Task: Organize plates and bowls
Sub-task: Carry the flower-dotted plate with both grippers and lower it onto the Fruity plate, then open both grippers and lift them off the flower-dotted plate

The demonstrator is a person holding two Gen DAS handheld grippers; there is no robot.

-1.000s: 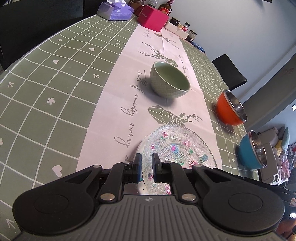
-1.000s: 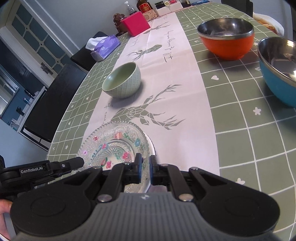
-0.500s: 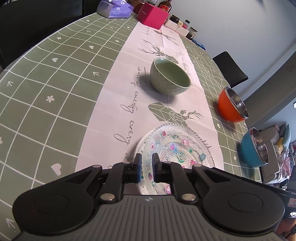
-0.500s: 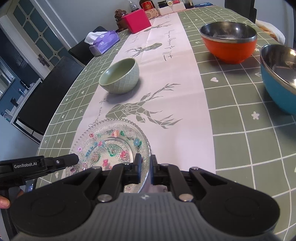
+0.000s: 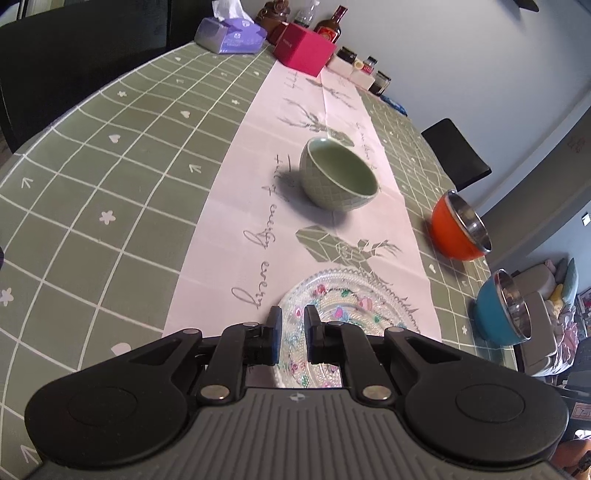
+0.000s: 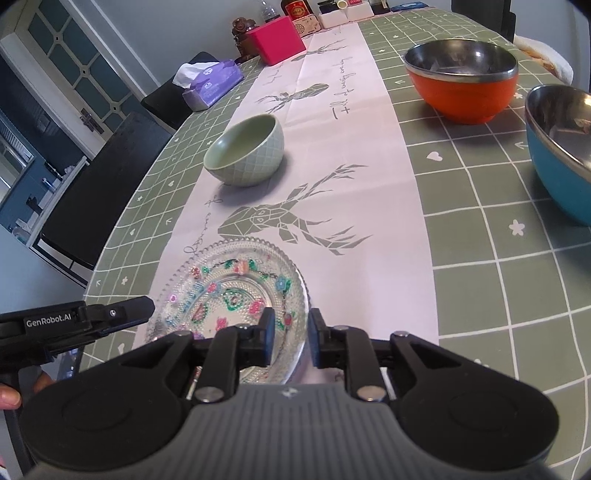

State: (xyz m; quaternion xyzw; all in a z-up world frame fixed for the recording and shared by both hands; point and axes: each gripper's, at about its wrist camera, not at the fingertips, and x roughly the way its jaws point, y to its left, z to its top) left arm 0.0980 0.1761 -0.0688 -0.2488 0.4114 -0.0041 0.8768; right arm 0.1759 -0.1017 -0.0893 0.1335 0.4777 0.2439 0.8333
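Observation:
A clear glass plate (image 5: 351, 306) (image 6: 229, 291) with coloured flowers lies at the near end of the white table runner. My left gripper (image 5: 293, 325) is shut on its left rim; its finger (image 6: 144, 310) shows at the plate's left edge. My right gripper (image 6: 291, 332) is opening: the plate's right rim stands between the pads, and they do not press on it. A green ceramic bowl (image 5: 338, 179) (image 6: 245, 153) sits farther along the runner. An orange bowl (image 5: 456, 232) (image 6: 461, 79) and a blue bowl (image 5: 498, 310) (image 6: 561, 147), both steel-lined, stand to the right.
The green checked tablecloth (image 6: 480, 229) covers the table. At the far end stand a pink box (image 5: 304, 50), a purple tissue pack (image 5: 231, 35), bottles and jars. Black chairs (image 6: 92, 184) (image 5: 456, 151) flank the table. A hand (image 6: 9, 395) holds the left gripper.
The right gripper's jaws have spread and let go of the plate's rim. The plate has settled lower onto the runner. The left gripper has kept its grip.

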